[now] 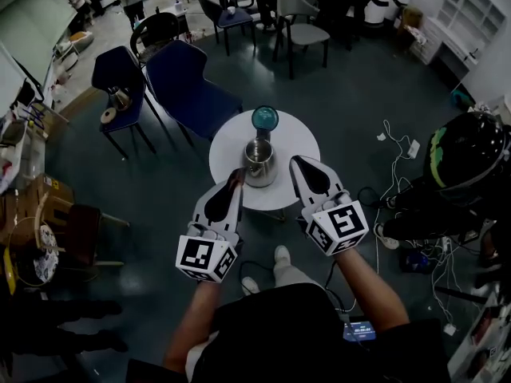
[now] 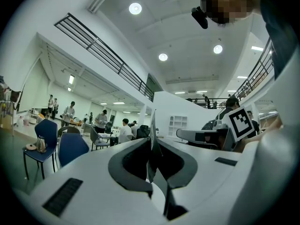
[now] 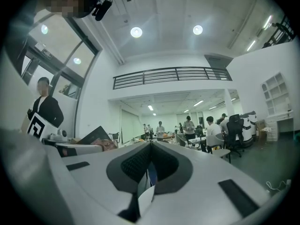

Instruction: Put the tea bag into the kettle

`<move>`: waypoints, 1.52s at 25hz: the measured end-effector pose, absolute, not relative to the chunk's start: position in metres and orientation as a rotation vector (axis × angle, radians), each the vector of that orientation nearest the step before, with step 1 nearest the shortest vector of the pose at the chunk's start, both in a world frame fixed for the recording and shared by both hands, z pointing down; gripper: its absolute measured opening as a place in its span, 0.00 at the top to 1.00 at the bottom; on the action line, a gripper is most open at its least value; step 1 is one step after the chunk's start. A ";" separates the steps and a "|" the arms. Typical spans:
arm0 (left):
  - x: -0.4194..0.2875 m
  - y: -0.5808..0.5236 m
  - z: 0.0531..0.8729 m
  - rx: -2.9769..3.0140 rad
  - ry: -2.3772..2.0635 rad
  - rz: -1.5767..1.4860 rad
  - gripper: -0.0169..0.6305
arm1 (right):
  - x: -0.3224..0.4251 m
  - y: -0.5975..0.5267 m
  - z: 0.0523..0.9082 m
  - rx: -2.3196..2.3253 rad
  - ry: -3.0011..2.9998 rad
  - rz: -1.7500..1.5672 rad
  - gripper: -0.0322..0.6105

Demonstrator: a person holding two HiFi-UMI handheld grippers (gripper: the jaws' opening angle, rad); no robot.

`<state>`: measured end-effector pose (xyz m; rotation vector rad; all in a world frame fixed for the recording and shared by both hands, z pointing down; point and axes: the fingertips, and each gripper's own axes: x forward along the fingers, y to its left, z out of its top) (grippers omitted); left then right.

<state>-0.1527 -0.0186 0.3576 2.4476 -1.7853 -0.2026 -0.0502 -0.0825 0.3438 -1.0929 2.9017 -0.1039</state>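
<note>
A steel kettle (image 1: 259, 160) stands open-topped on the round white table (image 1: 302, 139), with a teal round lid (image 1: 264, 118) behind it. My left gripper (image 1: 237, 174) is at the kettle's left, raised off the table. It is shut on a thin flat tea bag packet (image 2: 152, 136) that stands edge-on between its jaws and looks brownish from above. My right gripper (image 1: 295, 161) is at the kettle's right, shut on a white and blue piece of paper (image 3: 145, 197). Both gripper views look up across the room; neither shows the kettle.
Two blue chairs (image 1: 188, 87) (image 1: 118, 72) stand behind the table at the left. Cables (image 1: 397, 147) lie on the floor at the right, beside a person in a black helmet (image 1: 467, 155). Grey chairs and tables (image 1: 302, 24) are farther back.
</note>
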 end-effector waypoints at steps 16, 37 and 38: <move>-0.133 -0.083 0.361 2.414 -1.840 -0.172 0.92 | -0.040 -0.156 0.354 -1.003 2.938 -0.136 0.92; -0.117 -0.183 0.371 2.318 -1.978 -0.110 0.92 | -0.029 -0.262 0.372 -0.836 3.003 -0.162 0.92; -0.116 -0.186 0.372 2.313 -1.986 -0.106 0.92 | -0.028 -0.265 0.372 -0.828 3.004 -0.163 0.92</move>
